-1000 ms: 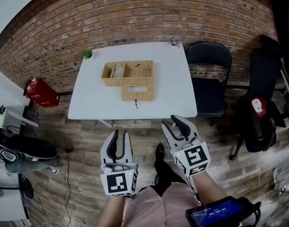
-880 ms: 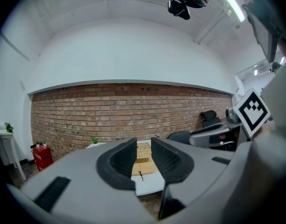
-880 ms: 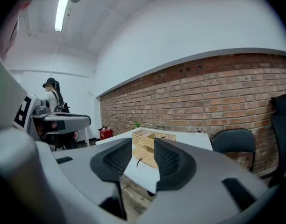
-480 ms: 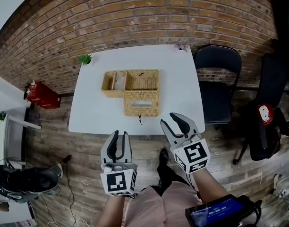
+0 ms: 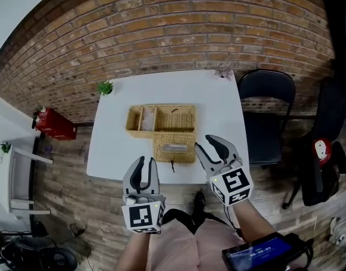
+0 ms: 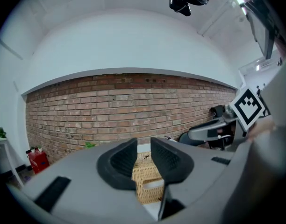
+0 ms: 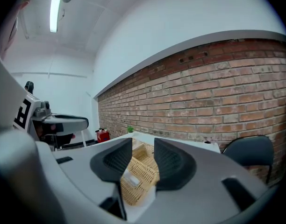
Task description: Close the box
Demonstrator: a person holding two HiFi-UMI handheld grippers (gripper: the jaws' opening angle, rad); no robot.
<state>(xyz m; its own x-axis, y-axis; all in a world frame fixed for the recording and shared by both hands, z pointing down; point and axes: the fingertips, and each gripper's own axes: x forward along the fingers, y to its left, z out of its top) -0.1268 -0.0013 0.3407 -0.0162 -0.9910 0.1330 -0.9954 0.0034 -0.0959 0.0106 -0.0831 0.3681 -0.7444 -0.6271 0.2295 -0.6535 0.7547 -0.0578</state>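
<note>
The wicker box point(image 5: 161, 119) sits open on the white counter point(image 5: 113, 151). Short of it hover the left tool point(image 5: 143, 161) and right tool point(image 5: 206, 142), both narrowly apart, empty.

probably free tabletop point(image 5: 113, 147) around box point(image 5: 161, 130)

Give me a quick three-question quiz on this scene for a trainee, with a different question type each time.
1. True or false: the wicker box on the white table is already closed.
2. The black chair stands at the table's: A left side, B right side, C near side.
3. What do the left gripper and right gripper hold?
Key: 1 false, its lid lies open; 2 B; 3 nothing, both are open.
</note>
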